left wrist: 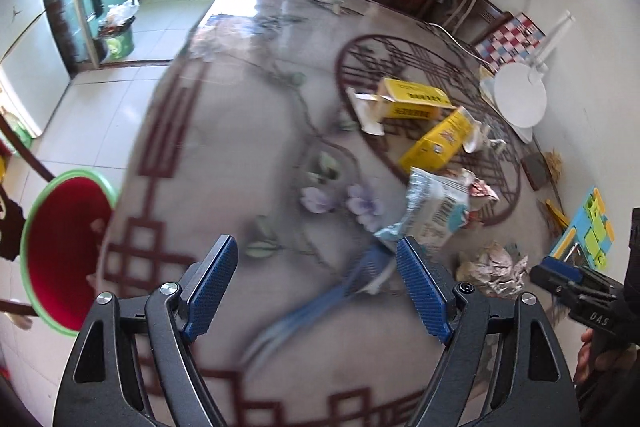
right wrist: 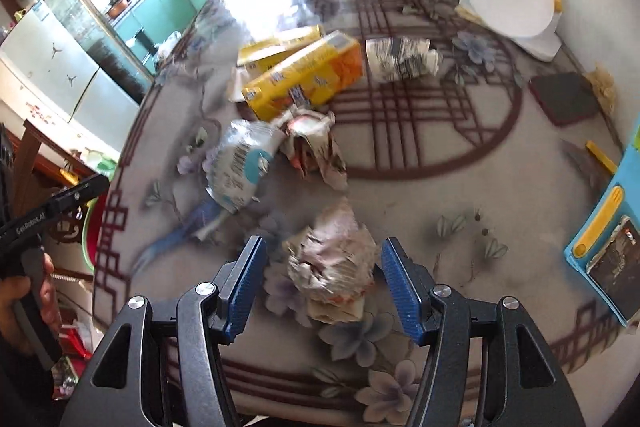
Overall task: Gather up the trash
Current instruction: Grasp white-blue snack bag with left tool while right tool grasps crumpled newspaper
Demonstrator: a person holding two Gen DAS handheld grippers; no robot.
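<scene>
Behind the worktop point(right wrist: 400, 187) we see a green-fronted kitchen, and on its patterned glossy cloth the trash lies strewn. Our right hand-held gripper point(right wrist: 324, 283) hangs over a crumpled paper wad point(right wrist: 332, 267) near the front edge; its jaws stand apart on either side of the wad, pads not pressing. We judge the wad light and springy — it will crush and hold if we close across its bulkiest part.

Our left hand-held gripper point(left wrist: 316, 287) is also apart and holds nothing; below it lies a blurred blue strip point(left wrist: 320, 303), and just beyond, a crinkled foil bag point(left wrist: 432, 207) with a barcode. The bag looks slick and floppy, so we would pinch a bunched fold, not a flat face.

Farther back two yellow cartons point(right wrist: 304, 75) lie on their sides, touching — stiff, probably empty, best taken across the narrow sides. A crushed printed wrapper point(right wrist: 316, 143) lies against the bag, and a rolled paper cup point(right wrist: 400, 59) sits beside the cartons.

A red bin with a green rim point(left wrist: 64, 251) stands off the worktop's left edge — our likely drop point.
</scene>
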